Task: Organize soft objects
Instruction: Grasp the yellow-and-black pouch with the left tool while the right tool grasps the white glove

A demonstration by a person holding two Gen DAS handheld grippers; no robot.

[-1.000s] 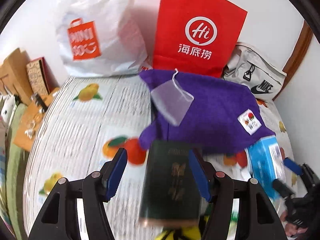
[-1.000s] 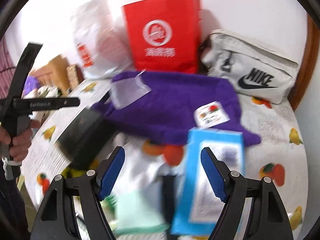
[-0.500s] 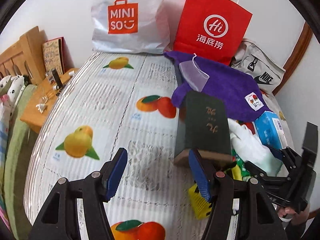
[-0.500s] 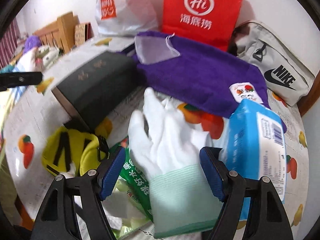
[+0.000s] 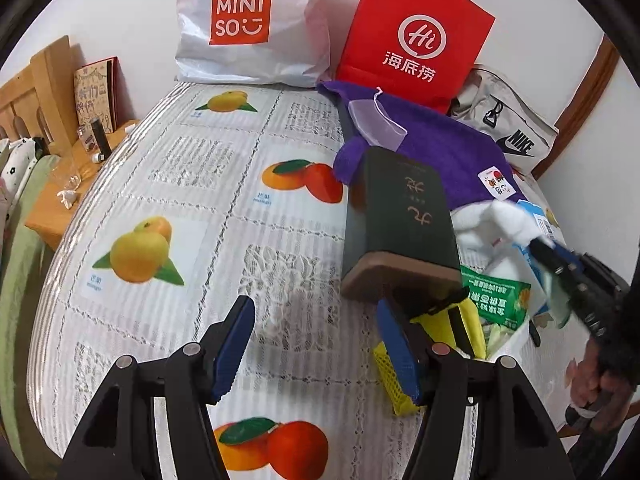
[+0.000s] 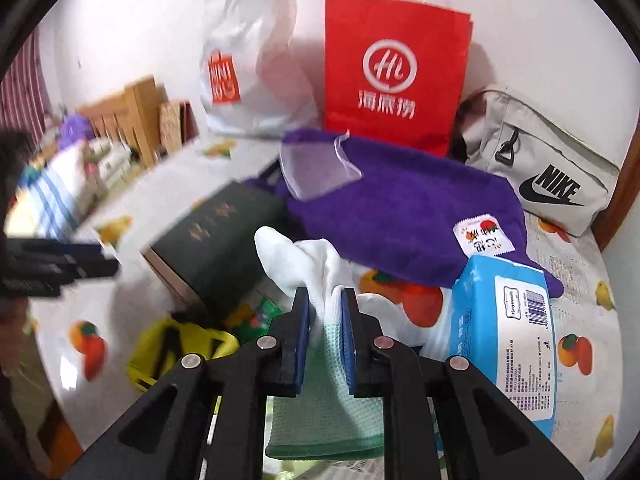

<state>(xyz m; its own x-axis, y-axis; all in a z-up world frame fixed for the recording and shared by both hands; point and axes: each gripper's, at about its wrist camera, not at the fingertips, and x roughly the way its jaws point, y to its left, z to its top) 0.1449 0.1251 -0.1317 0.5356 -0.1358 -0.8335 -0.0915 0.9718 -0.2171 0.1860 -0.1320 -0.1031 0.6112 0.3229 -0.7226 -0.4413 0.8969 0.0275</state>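
The bed (image 6: 568, 264) carries a crowded heap. The purple towel (image 6: 400, 208) lies behind the white glove (image 6: 316, 264). Right gripper (image 6: 325, 312) is closing on the glove; left gripper (image 5: 316, 344) gapes empty. Risk: thin cloth slipping or dragging neighbours.

Black claw (image 6: 325, 320), blue pads (image 6: 347, 334)
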